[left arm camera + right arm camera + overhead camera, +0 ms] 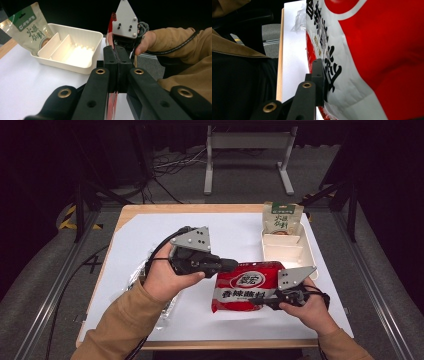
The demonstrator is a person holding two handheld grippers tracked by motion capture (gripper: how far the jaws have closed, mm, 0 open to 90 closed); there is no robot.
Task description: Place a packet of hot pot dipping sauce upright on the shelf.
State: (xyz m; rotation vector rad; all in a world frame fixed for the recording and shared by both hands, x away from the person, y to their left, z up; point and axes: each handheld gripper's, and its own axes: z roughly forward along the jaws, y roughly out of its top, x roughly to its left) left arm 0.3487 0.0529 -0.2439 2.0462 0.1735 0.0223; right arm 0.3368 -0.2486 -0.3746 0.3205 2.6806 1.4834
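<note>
Both claws on the red seasoning packet (pixel 248 286), near the front right of the tabletop (pixel 150 232).

Left claw (pixel 231 264) is pressed together, pinching the packet's left upper edge; in the left gripper view the thin red film runs between the closed black jaws. Right claw (pixel 260 302) grips the packet's lower right edge, film caught at its jaw. White divided tray (pixel 287 251) sits near the right edge, a green-labelled pouch (pixel 282 217) leaning in its far end. Crumpled clear wrapper (pixel 136 275) lies under the left hand (pixel 165 277).

Red-and-white packet (pixel 247 286) with black lettering, green-and-beige pouch (pixel 283 217), cream tray (pixel 295 254), black tongs (pixel 117 62)
</note>
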